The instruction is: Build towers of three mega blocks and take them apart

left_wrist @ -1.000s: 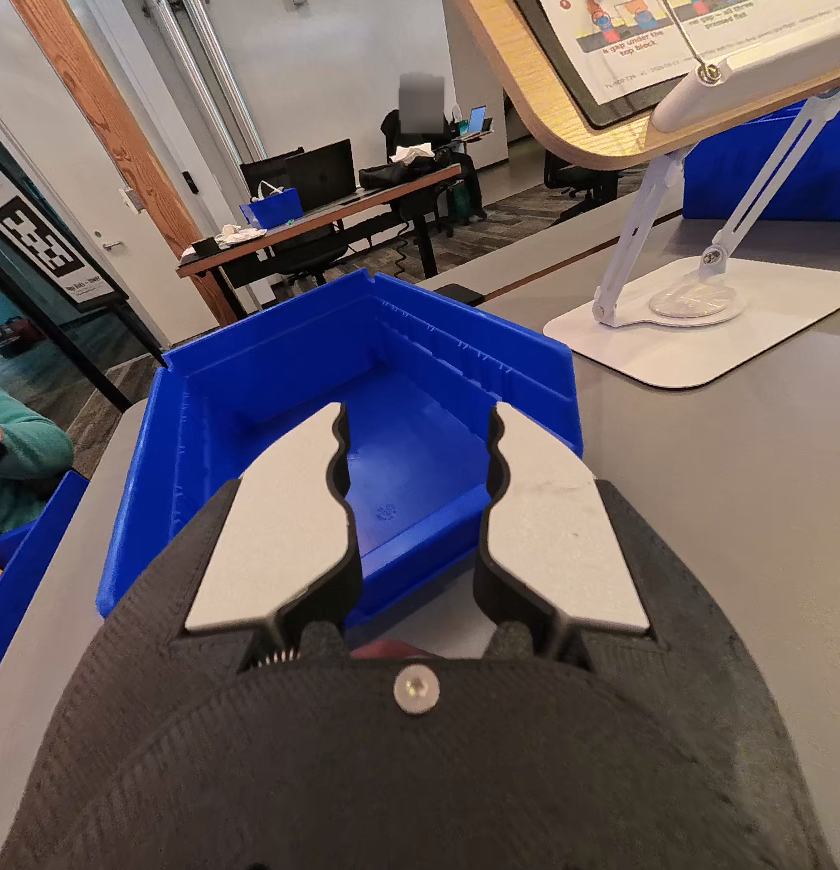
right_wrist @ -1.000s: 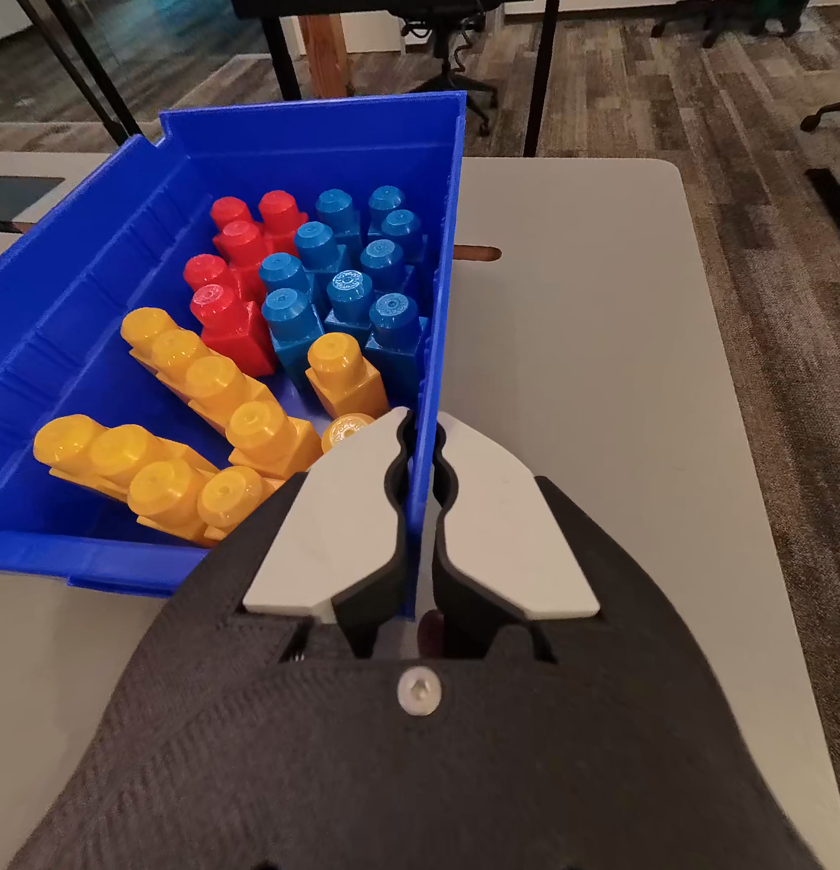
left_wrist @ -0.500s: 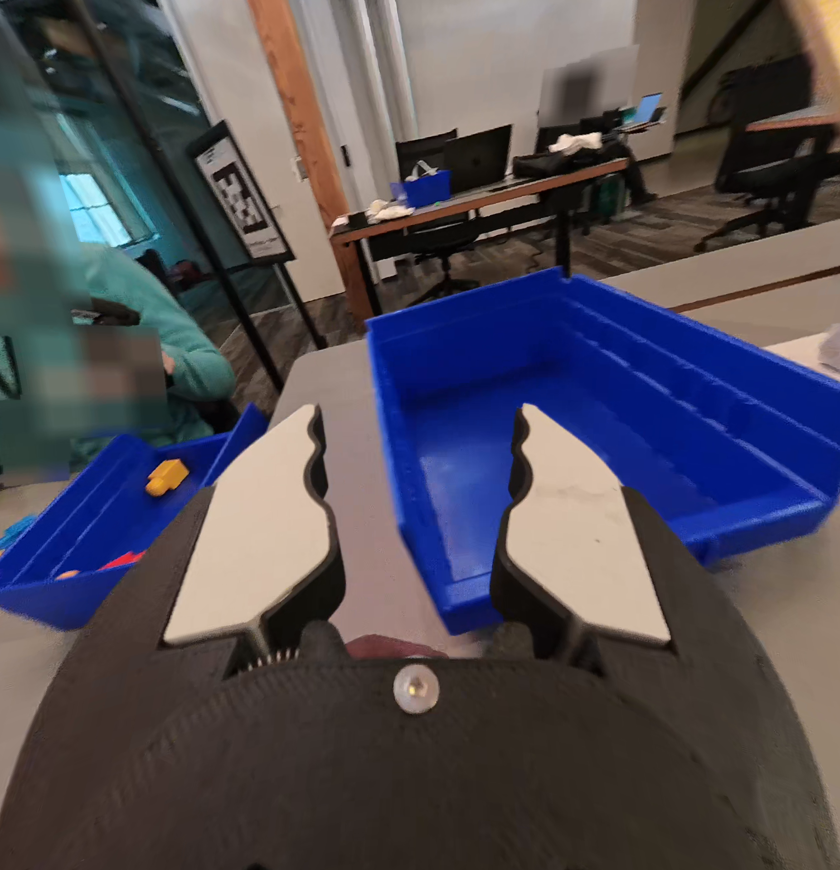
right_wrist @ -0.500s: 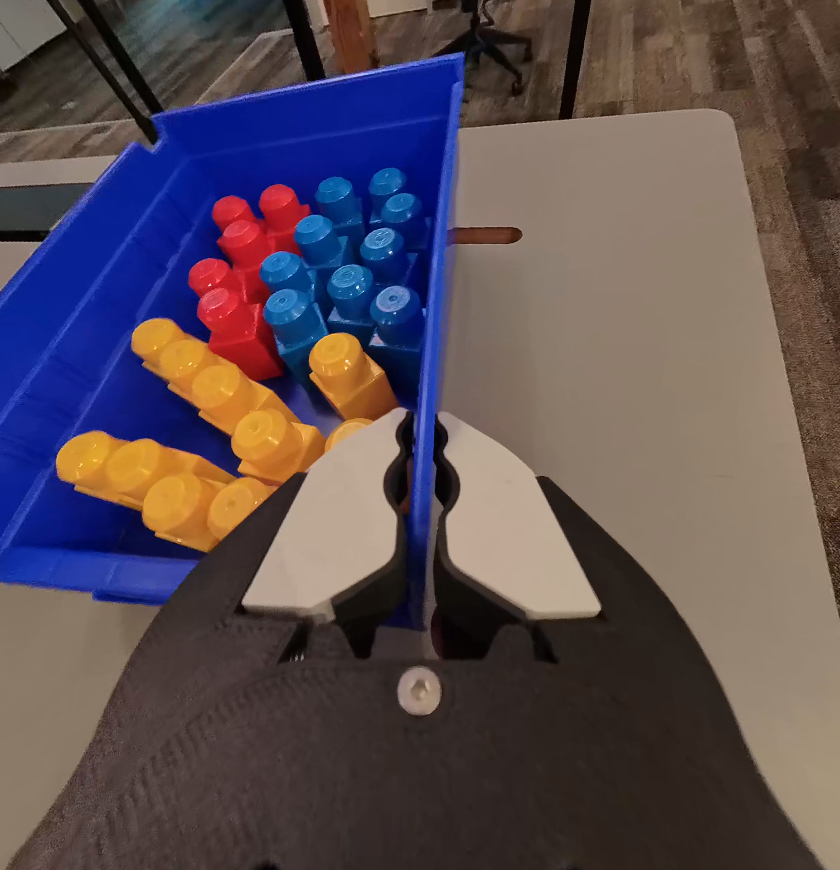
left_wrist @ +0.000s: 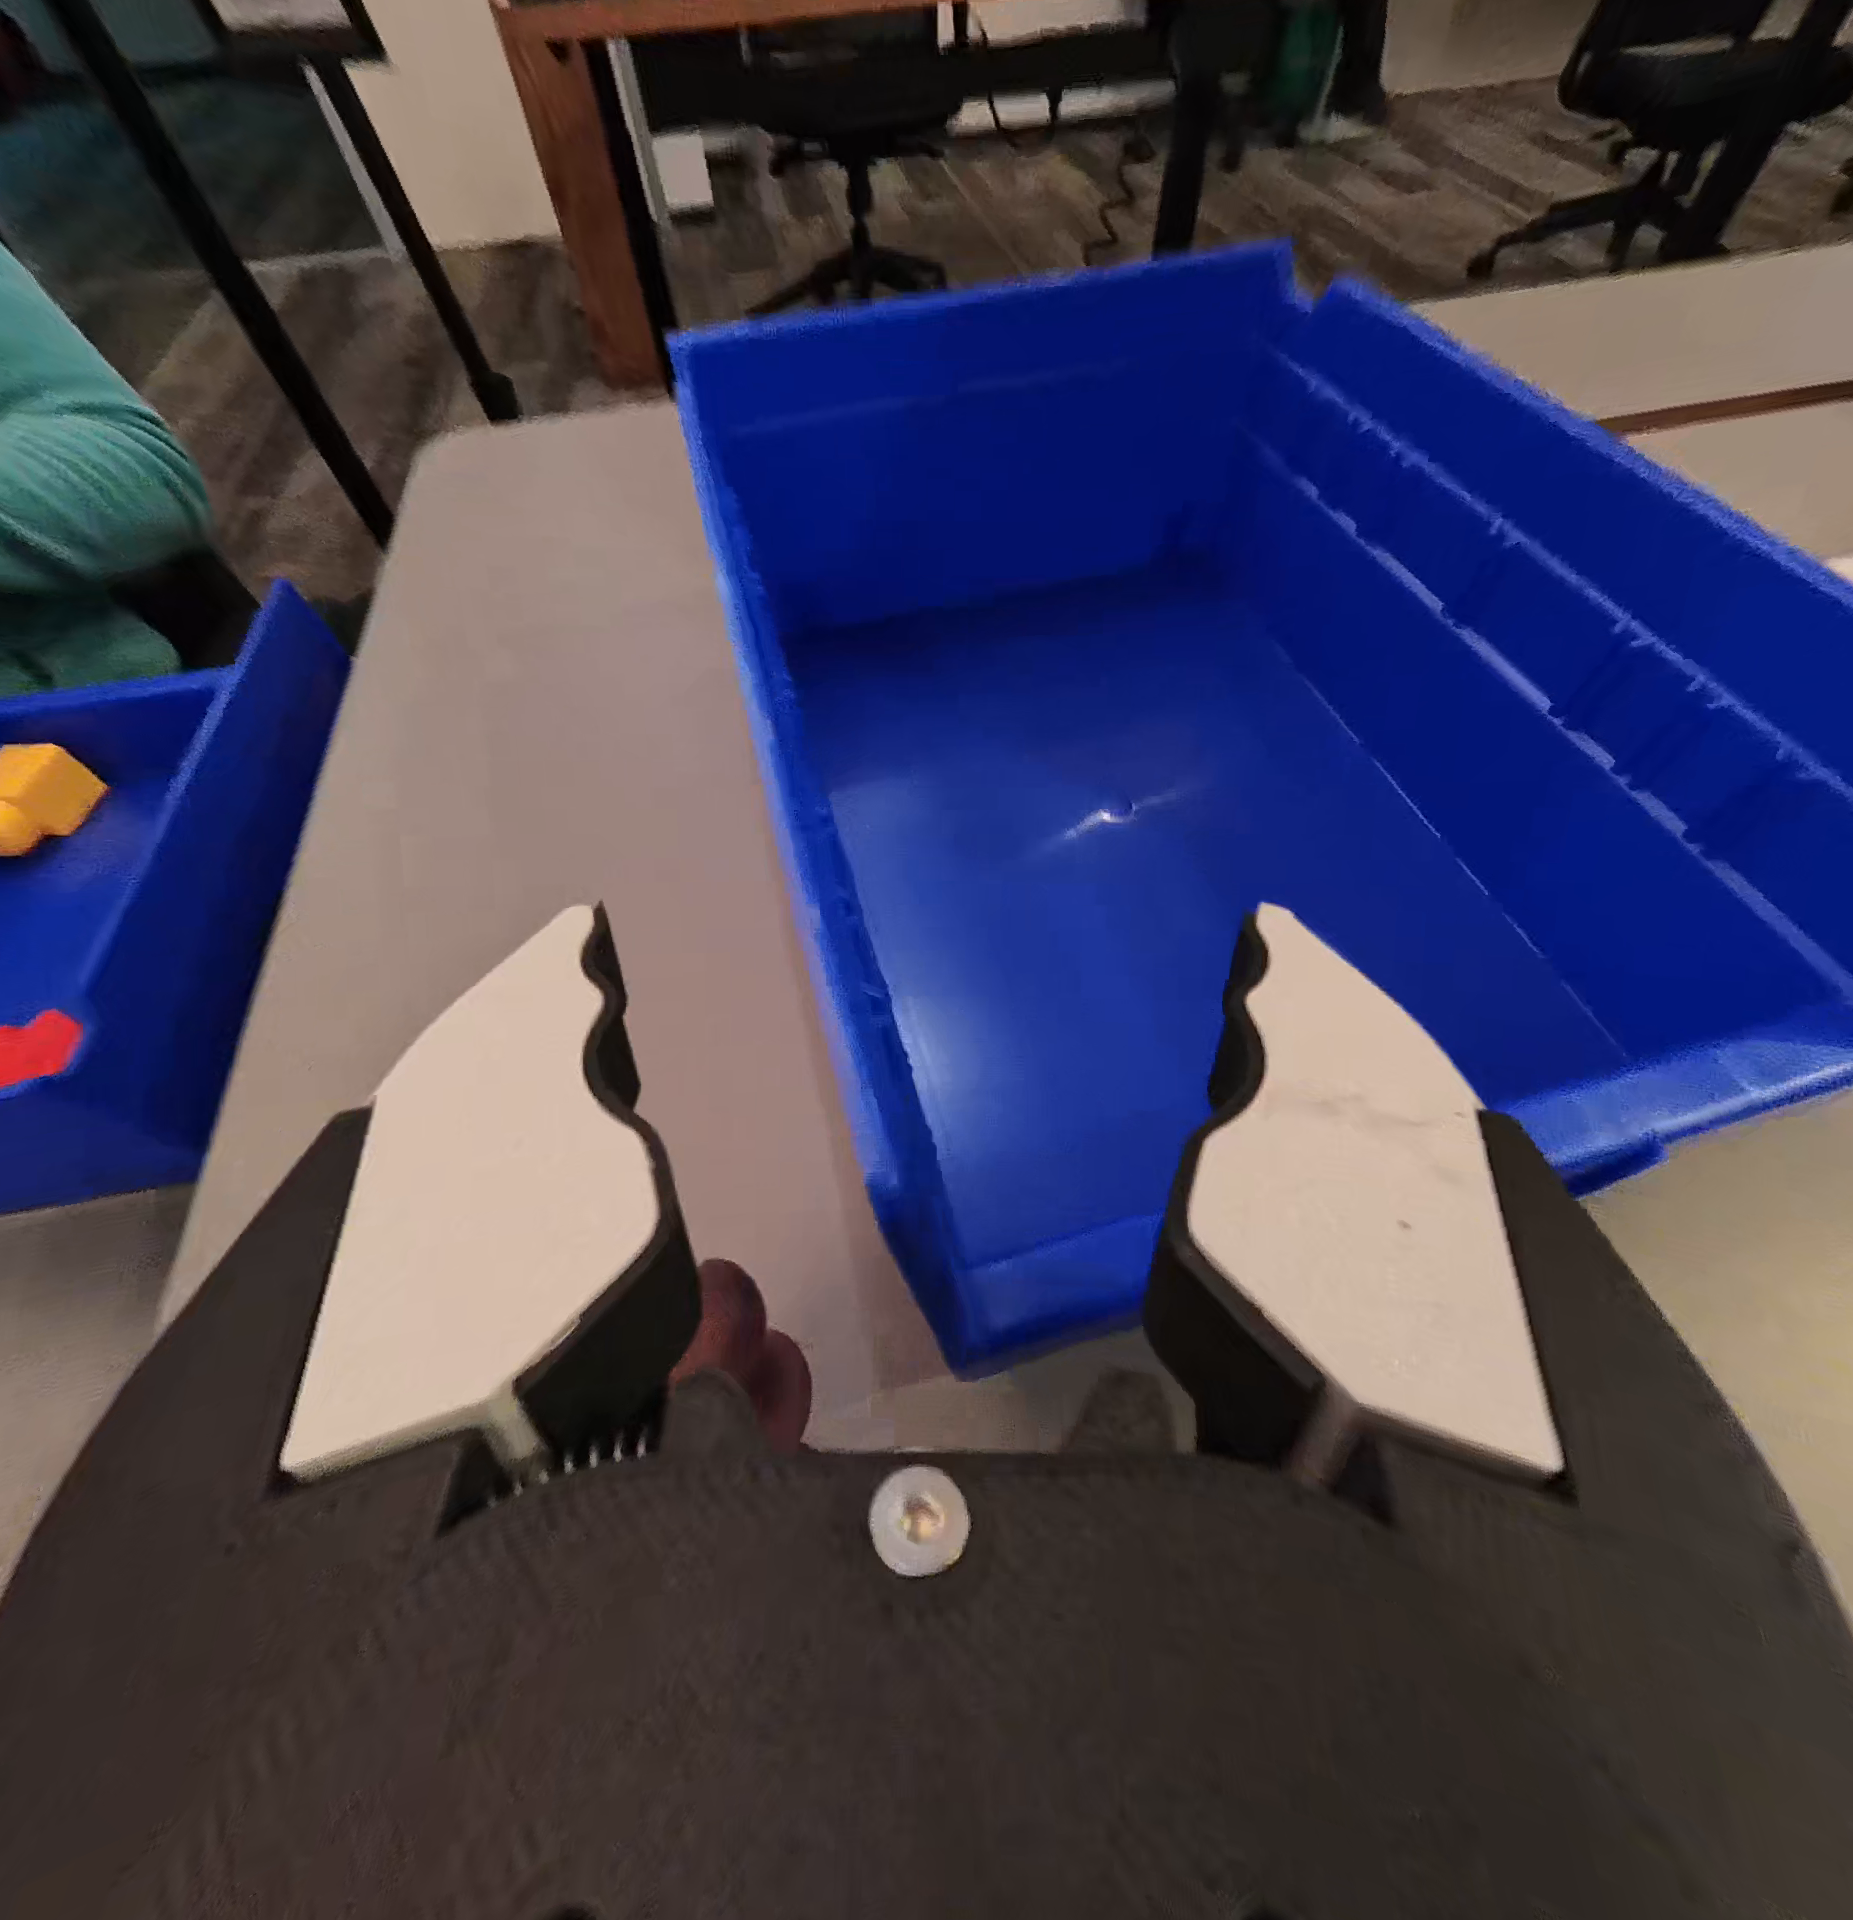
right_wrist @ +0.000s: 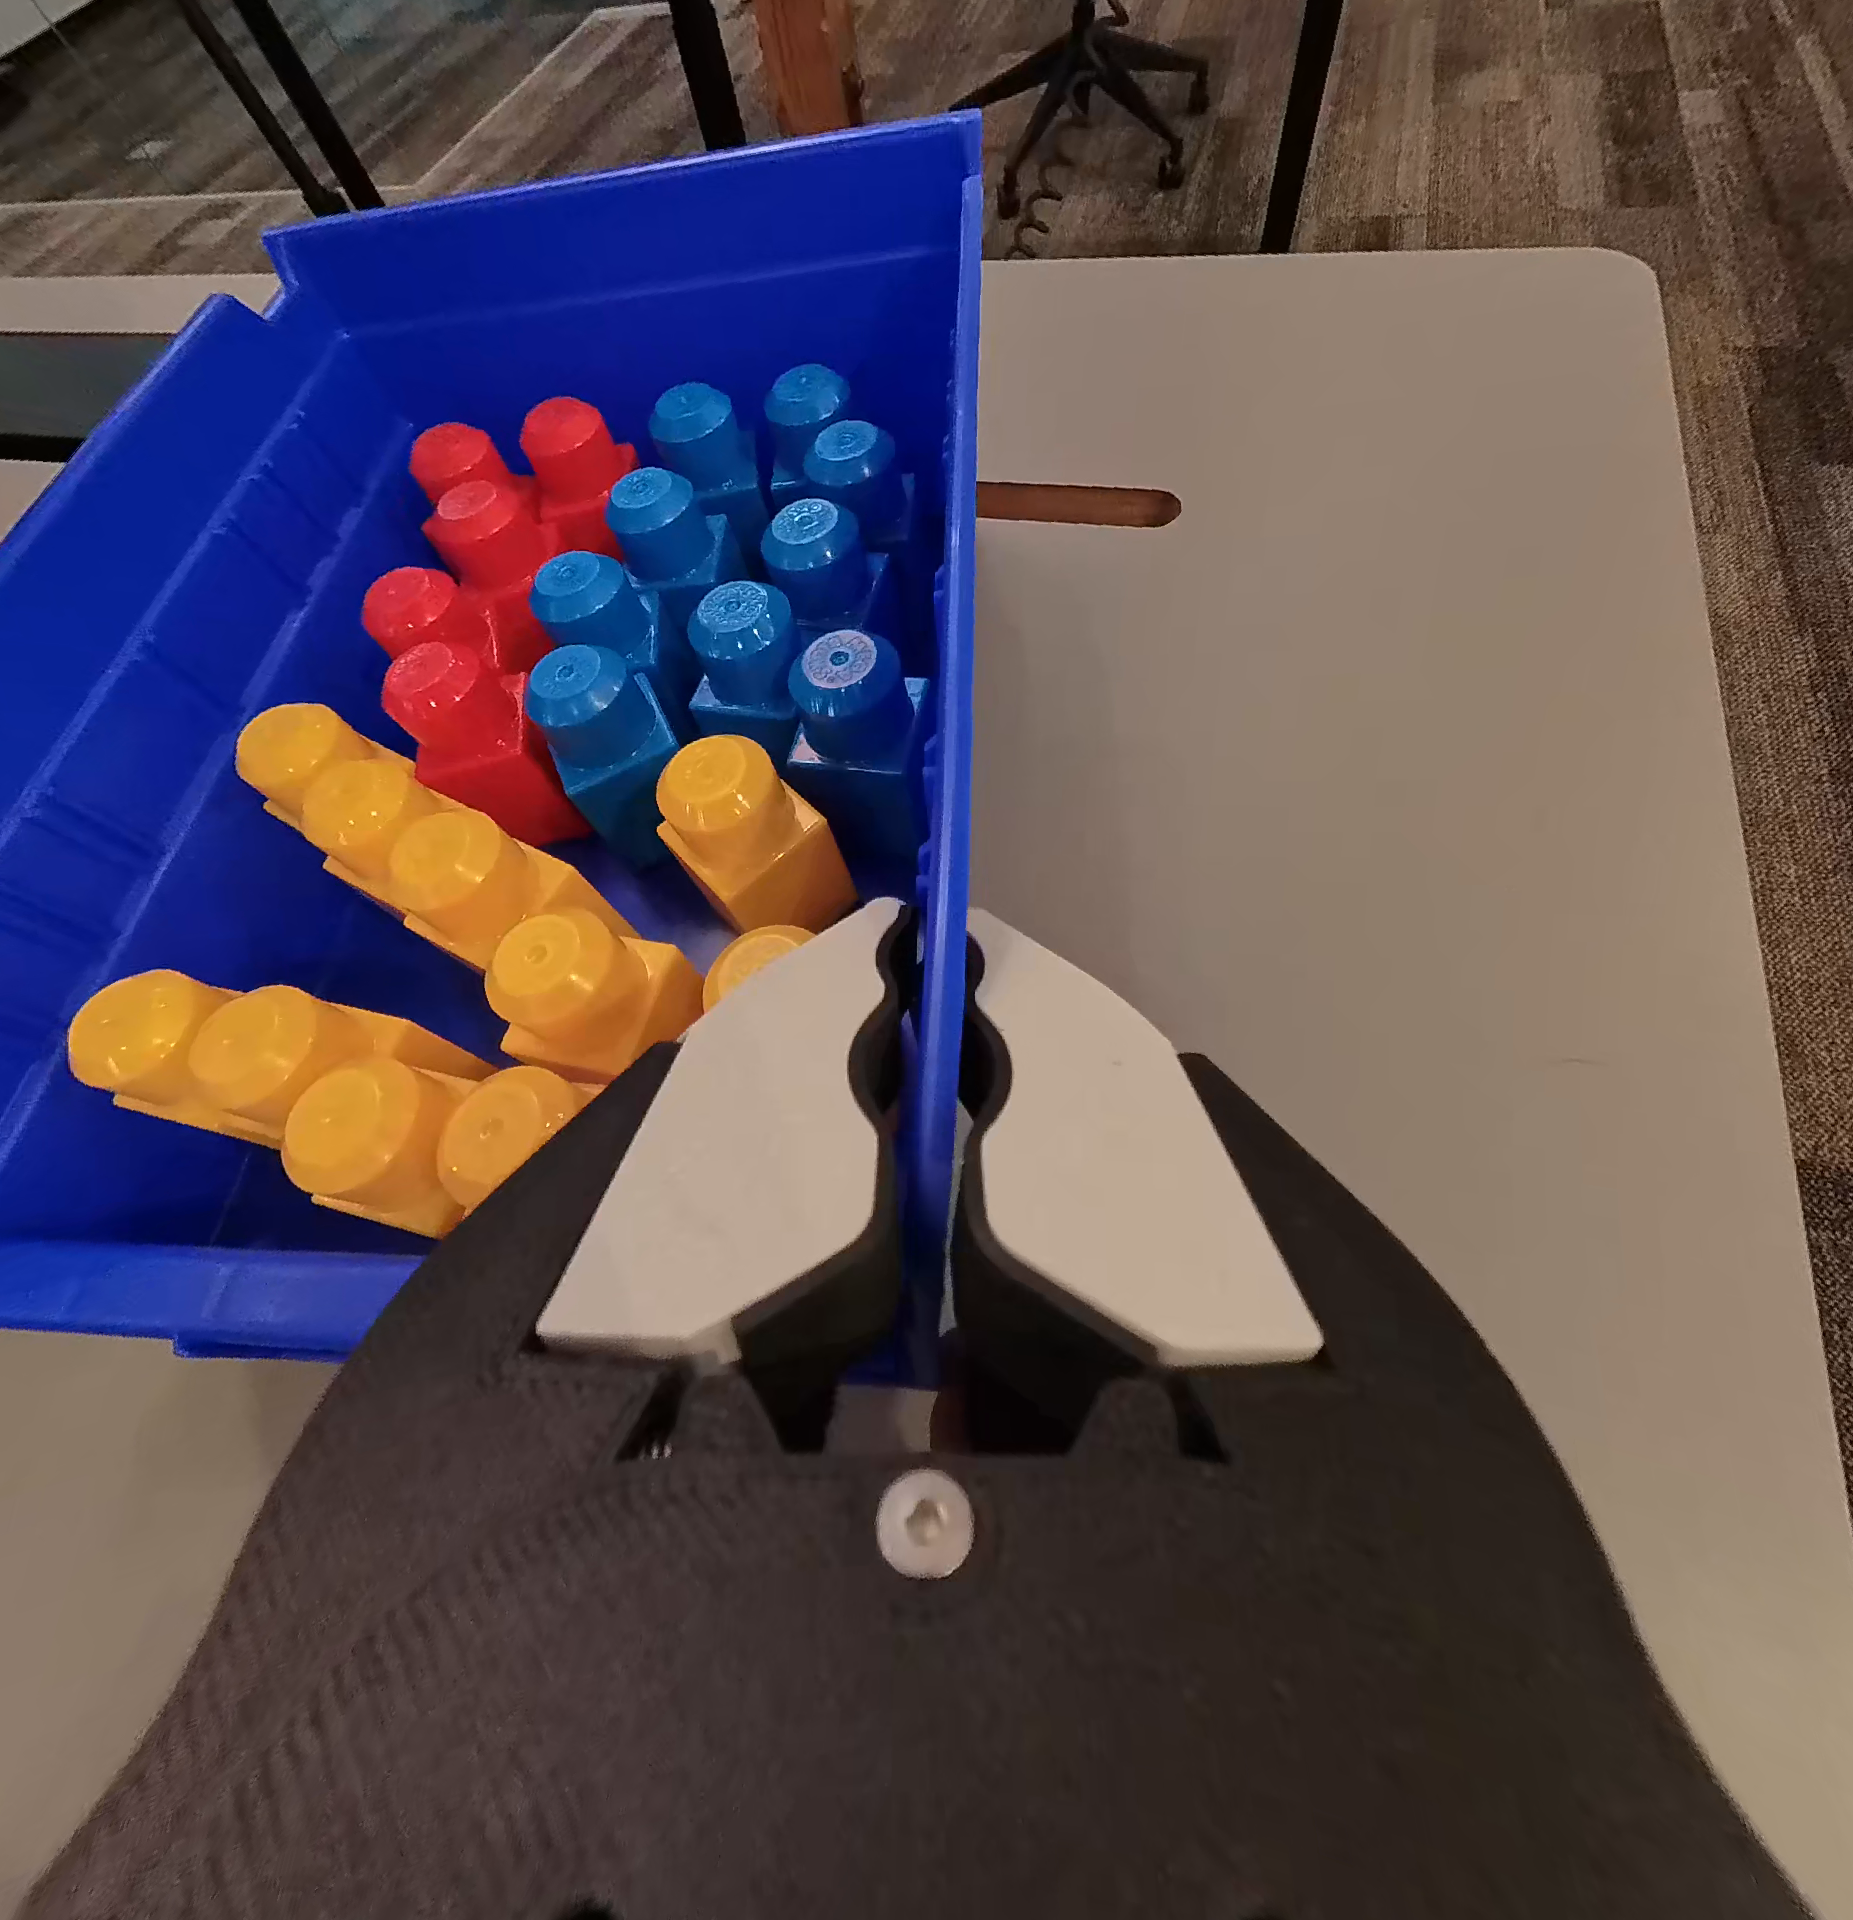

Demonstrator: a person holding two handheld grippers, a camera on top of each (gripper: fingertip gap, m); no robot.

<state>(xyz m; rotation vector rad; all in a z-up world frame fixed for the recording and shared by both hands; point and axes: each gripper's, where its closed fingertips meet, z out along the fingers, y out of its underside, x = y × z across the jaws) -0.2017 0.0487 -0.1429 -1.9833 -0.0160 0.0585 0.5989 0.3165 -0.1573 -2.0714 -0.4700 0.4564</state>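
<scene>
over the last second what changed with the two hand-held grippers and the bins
The left hand-held gripper opened wider, empty, and swung left and tipped down over the empty blue bin, bringing a second bin with a yellow block into view. The right hand-held gripper stayed clamped on the wall of the blocks' bin, which shifted slightly; the blocks kept their places.

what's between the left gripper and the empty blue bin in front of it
Nothing visible. The left gripper is wide open with only bare table and the empty blue bin ahead, whose near left wall runs up between its fingers.
</scene>
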